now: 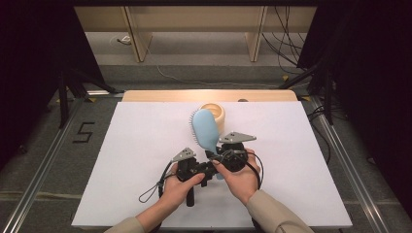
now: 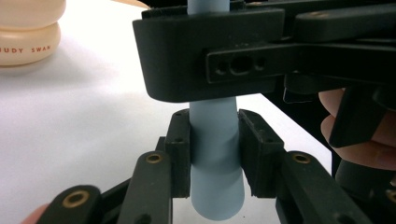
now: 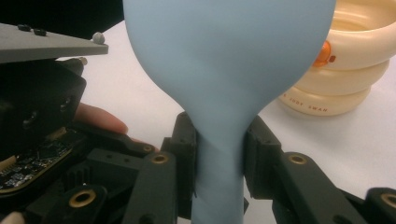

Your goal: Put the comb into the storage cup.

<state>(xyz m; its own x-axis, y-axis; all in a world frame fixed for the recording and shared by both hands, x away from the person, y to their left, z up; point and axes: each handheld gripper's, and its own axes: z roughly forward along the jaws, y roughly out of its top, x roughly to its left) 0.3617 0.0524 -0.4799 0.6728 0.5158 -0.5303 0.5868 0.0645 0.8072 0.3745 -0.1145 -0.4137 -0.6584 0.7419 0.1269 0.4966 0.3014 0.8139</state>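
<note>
White table [image 1: 145, 145] on grey floor, both grippers' fingers pinching blue hairbrush [image 1: 204, 128] handle, cream pot [image 1: 215, 112] behind

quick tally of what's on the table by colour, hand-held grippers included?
Light blue: 1, the hairbrush, its handle clamped by both grippers
Cream: 1, the ringed pot behind the brush
Black: 2, the left hand-held gripper and the right hand-held gripper
White: 1, the table board
Total: 5
</note>
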